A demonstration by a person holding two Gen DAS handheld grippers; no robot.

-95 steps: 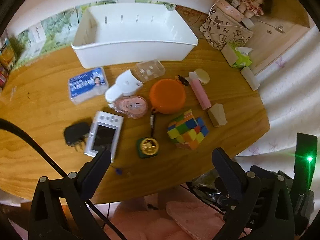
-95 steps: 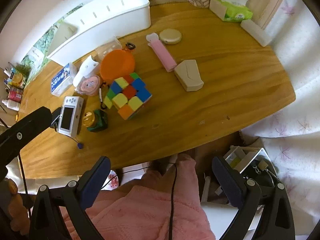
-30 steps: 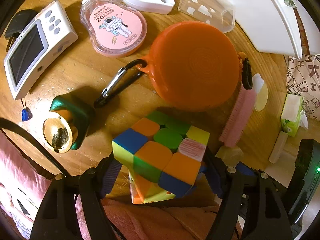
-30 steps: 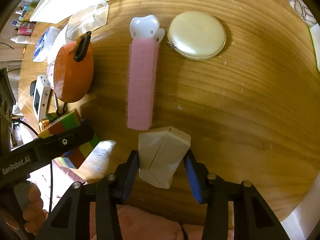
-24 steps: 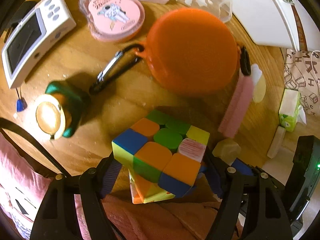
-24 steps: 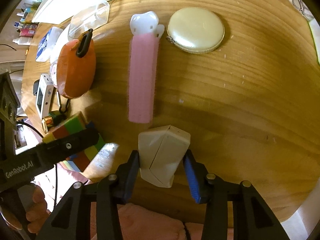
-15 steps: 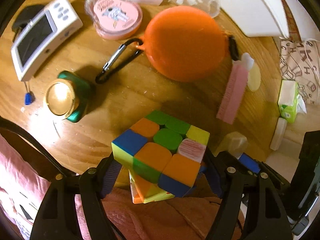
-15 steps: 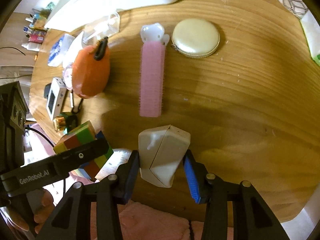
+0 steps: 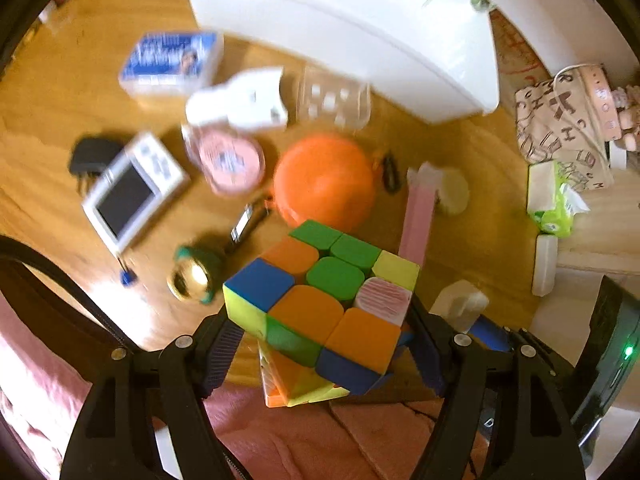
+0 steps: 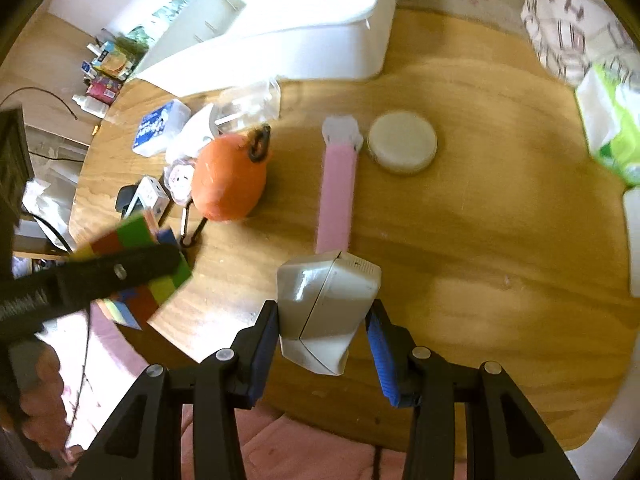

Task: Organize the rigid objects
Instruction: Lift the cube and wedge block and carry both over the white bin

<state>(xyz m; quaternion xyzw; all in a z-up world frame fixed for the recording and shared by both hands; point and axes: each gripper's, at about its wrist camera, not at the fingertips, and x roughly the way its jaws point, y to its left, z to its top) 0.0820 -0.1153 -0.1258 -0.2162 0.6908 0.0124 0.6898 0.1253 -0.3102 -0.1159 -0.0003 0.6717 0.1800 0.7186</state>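
My left gripper [image 9: 324, 344] is shut on a multicoloured puzzle cube [image 9: 320, 304] and holds it above the table's near edge. The cube and the left gripper also show at the left of the right wrist view [image 10: 136, 268]. My right gripper [image 10: 324, 332] is shut on a beige angular box [image 10: 326, 308], lifted off the wooden table [image 10: 480, 240]. That box also shows in the left wrist view [image 9: 460, 304]. A white bin [image 9: 360, 28] stands at the back of the table, open side up; it also shows in the right wrist view [image 10: 288, 28].
On the table lie an orange round pouch [image 9: 326, 182], a pink roller [image 9: 418, 216], a cream round compact [image 10: 402, 142], a pink round case [image 9: 228, 160], a white handheld device [image 9: 132, 192], a gold-green seal [image 9: 192, 276], a blue card box [image 9: 172, 60] and a clear case [image 9: 332, 98]. Tissue pack [image 9: 552, 200] at right.
Both grippers have risen and tipped toward the back of the table with their objects held. The white bin now shows larger in both views. The objects on the table have not moved.
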